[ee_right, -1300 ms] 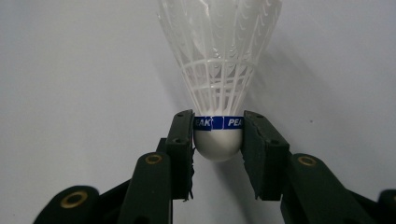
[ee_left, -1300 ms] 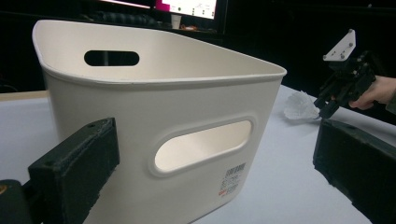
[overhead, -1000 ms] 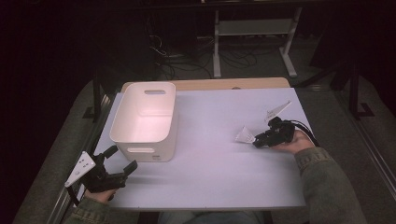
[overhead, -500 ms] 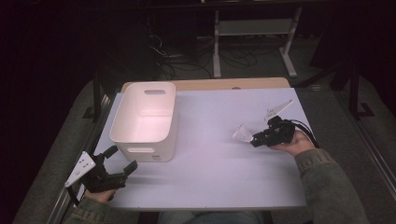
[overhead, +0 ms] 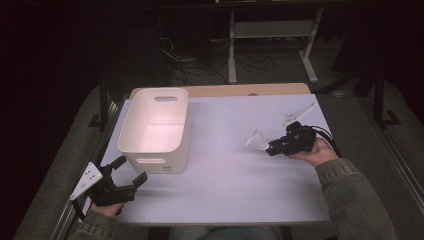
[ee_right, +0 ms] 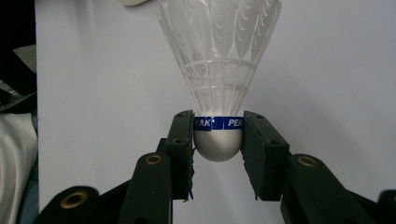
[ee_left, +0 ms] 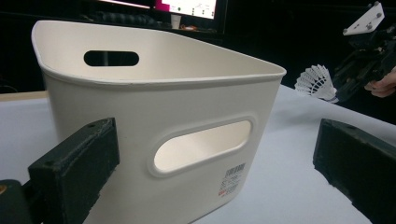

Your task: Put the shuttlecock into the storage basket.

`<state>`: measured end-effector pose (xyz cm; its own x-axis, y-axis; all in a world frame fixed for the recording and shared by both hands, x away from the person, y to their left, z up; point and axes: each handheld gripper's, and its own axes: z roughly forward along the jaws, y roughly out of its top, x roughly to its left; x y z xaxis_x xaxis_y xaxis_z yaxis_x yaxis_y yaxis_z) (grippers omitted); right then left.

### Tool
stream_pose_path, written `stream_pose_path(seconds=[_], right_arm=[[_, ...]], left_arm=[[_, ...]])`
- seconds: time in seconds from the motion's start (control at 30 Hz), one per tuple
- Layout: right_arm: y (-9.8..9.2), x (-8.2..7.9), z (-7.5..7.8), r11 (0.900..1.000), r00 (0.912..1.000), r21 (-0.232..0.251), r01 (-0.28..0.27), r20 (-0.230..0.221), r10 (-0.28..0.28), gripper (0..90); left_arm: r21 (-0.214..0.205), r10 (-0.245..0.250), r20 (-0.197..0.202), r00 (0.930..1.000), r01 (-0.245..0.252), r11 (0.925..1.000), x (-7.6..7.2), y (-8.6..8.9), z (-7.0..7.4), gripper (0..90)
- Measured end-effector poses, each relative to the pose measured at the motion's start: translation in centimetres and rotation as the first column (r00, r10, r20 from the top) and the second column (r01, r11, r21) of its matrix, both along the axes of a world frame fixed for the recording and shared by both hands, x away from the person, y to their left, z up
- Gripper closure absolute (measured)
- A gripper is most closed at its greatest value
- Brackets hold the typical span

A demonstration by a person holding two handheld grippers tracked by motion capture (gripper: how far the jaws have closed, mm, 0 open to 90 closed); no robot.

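Observation:
A white shuttlecock (ee_right: 218,70) with a blue band round its cork is clamped by the cork in my right gripper (ee_right: 218,140), skirt pointing away from the jaws. In the high view that right gripper (overhead: 272,148) hovers over the table's right side, the shuttlecock (overhead: 256,140) sticking out toward the left. A white plastic bin (overhead: 156,127) with handle slots stands at the table's left. My left gripper (overhead: 129,172) rests at the front left corner, open, aimed at the bin (ee_left: 159,116) with nothing between its jaws. The left gripper view also catches the shuttlecock (ee_left: 316,81) held aloft.
The white table top (overhead: 225,175) has free room between the bin and the right hand. A wooden strip (overhead: 235,90) runs along the far edge. Beyond it lie cables and a metal stand (overhead: 270,35) on the dark floor.
My right gripper has lifted slightly with the shuttlecock and drifted a little toward the far side. The left gripper has stayed put.

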<state>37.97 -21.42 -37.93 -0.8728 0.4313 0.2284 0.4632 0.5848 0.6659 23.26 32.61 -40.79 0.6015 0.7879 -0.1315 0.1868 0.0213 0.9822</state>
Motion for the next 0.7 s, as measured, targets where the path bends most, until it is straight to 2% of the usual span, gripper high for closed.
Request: stream_pose_path(seconds=[0.17,0.2,0.53,0.6,0.7], right_arm=[[0.5,0.1,0.5,0.9999,0.9999,0.007,-0.014,0.006,0.014,63.6],[0.7,0.1,0.7,0.9997,0.9999,0.019,-0.014,-0.006,0.014,63.7],[1.7,0.2,2.0,0.9998,0.9997,0.011,-0.016,0.021,0.016,63.6],[2.0,0.2,2.4,0.9996,0.9996,0.022,-0.016,0.022,0.016,63.6],[2.2,0.3,2.7,0.9996,0.9989,0.021,-0.020,0.042,0.019,63.6]], left_arm=[[0.002,-0.002,-0.001,1.0000,0.002,1.0000,0.0,0.0,0.0,0.0],[0.000,-0.003,0.000,1.0000,0.003,1.0000,0.0,0.0,0.0,0.0],[0.000,-0.006,0.001,1.0000,0.006,1.0000,0.0,0.0,0.0,0.0],[-0.001,-0.007,0.001,1.0000,0.007,1.0000,0.0,0.0,0.0,0.0],[0.000,-0.007,0.001,1.0000,0.007,1.0000,0.0,0.0,0.0,0.0]])
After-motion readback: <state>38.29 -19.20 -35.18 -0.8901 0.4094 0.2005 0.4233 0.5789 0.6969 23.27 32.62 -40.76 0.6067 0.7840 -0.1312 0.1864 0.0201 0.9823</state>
